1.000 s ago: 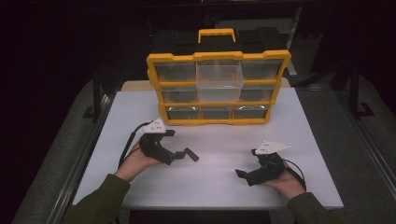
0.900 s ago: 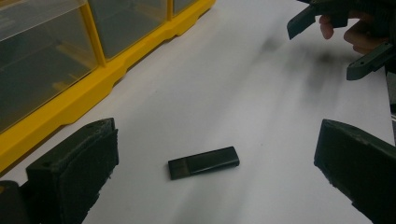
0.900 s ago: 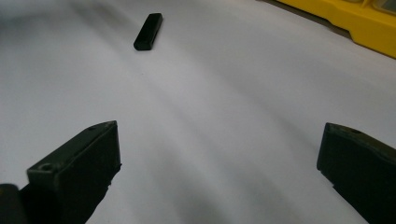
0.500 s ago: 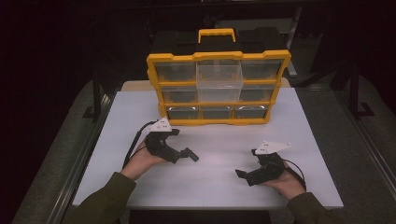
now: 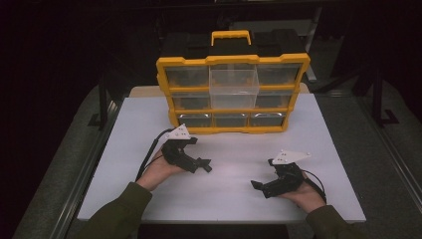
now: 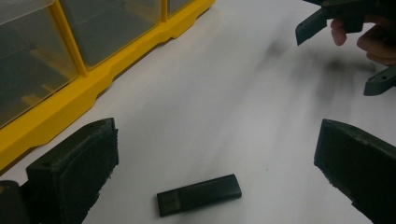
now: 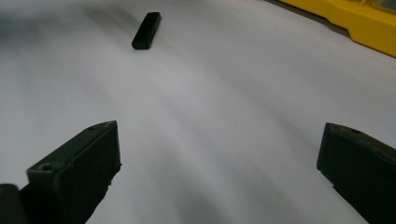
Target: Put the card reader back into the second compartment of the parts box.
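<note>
We see a white desk (image 5: 318, 129) with a yellow drawer organiser (image 5: 232, 94) standing at its far side, one clear drawer (image 5: 234, 88) in its top middle pulled forward.

Our left gripper (image 5: 205, 166) is held low over the desk just in front of the organiser's left end. In the left gripper view its two black fingers (image 6: 74, 168) stand wide apart with nothing between them. A small flat black stick (image 6: 199, 195), something like a USB drive, lies on the desk in the gap between those fingers, nearer the one at the view's left, touching neither. It lies flat, its long side running roughly across the view. The organiser's yellow base runs along the upper left of that view.

Our right gripper (image 5: 259, 187) is held near the front right of the desk, well apart from the left one. Its fingers (image 7: 79, 163) are likewise spread wide and hold nothing. In the right gripper view the black stick (image 7: 146, 30) lies far ahead on the bare white surface, well beyond the fingertips and towards the left finger's side.
</note>
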